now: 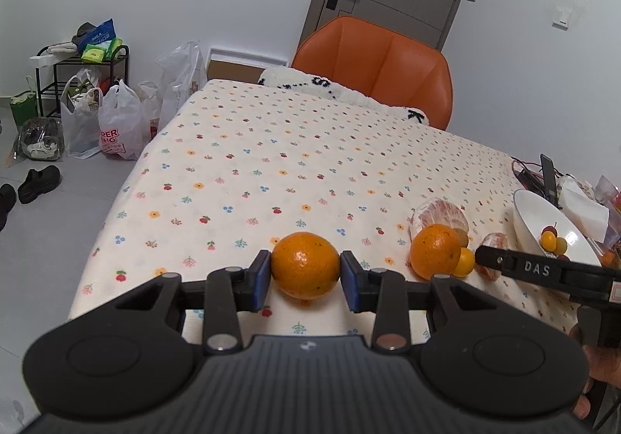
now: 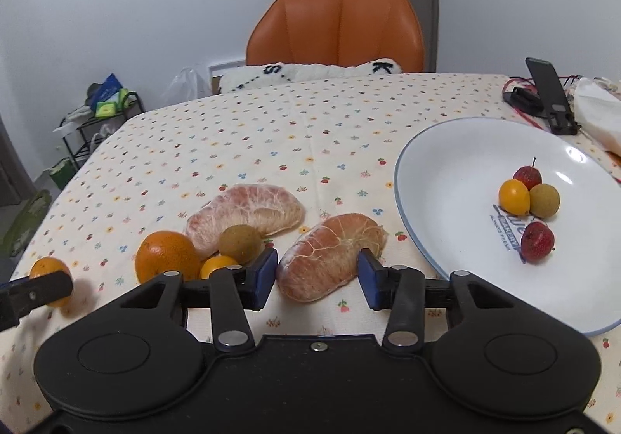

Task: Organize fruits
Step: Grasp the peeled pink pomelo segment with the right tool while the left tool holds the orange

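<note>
On the flowered tablecloth (image 1: 271, 146), the left gripper (image 1: 305, 276) clamps 1 orange (image 1: 305, 265) at its widest girth; firm rind, likely tolerates squeeze. The right gripper (image 2: 318, 275) straddles a peeled citrus segment (image 2: 330, 255), jaws apart; soft, probably tears, so hold mid-body lightly.

An orange (image 1: 305, 265) sits on the desk's near left, a second orange (image 2: 167, 255) right of it, touching a small yellow fruit (image 2: 217, 265) and a brownish one (image 2: 240, 243). Two peeled citrus pieces (image 2: 332, 255) lie alongside. Four small fruits (image 2: 529, 197) cluster in the white plate (image 2: 446, 162), far right.
</note>
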Tool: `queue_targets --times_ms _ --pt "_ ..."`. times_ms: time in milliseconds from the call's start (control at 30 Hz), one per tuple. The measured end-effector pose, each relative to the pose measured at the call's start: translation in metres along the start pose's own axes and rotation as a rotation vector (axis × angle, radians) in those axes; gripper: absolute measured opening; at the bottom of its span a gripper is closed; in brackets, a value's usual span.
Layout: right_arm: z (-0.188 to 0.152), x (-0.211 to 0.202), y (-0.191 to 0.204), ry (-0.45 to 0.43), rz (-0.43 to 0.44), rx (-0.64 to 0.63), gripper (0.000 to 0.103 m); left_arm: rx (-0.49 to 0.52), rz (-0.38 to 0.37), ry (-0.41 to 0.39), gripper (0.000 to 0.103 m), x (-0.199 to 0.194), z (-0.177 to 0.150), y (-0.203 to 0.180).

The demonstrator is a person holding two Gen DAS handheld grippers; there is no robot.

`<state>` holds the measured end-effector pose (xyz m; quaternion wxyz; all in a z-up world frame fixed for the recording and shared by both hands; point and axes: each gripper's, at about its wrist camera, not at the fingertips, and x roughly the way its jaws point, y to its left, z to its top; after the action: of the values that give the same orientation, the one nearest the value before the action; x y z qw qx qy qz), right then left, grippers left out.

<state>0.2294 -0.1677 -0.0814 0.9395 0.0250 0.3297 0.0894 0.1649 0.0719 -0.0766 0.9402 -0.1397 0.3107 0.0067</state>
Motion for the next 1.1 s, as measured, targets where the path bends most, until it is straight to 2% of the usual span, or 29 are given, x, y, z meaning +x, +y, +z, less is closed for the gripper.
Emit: queue_targets --times_ms 200,433,533,600,633,967,1033,1100 --pt "-0.008 -0.011 -0.006 0.017 0.050 -0.019 0.029 0.006 -0.003 0.002 0.036 -0.006 -0.002 -0.006" --pt "-0.012 -0.022 -0.012 0.041 0.066 -0.038 0.028 0.011 -0.009 0.008 0.036 -0.009 -0.006 -0.013" --pt "-0.012 -0.026 -0.017 0.056 0.064 -0.016 0.034 0.019 -0.009 0.009 0.036 -0.009 -0.006 -0.016" --pt "-0.012 -0.025 -0.016 0.049 0.047 -0.030 0.049 0.025 -0.009 0.010 0.036 -0.009 -0.006 -0.018" --pt "-0.012 -0.023 -0.015 0.043 0.040 -0.034 0.051 0.026 -0.010 0.011 0.036 -0.008 -0.006 -0.018" --pt "-0.007 -0.004 0.000 0.020 0.041 -0.056 0.052 0.030 -0.009 0.010 0.036 -0.005 -0.003 -0.019" --pt "-0.006 -0.002 0.002 0.014 0.046 -0.058 0.049 0.030 -0.006 0.008 0.036 -0.005 -0.003 -0.018" --pt "-0.004 0.000 0.000 0.009 0.043 -0.058 0.035 0.029 -0.004 0.007 0.036 -0.006 -0.002 -0.019"
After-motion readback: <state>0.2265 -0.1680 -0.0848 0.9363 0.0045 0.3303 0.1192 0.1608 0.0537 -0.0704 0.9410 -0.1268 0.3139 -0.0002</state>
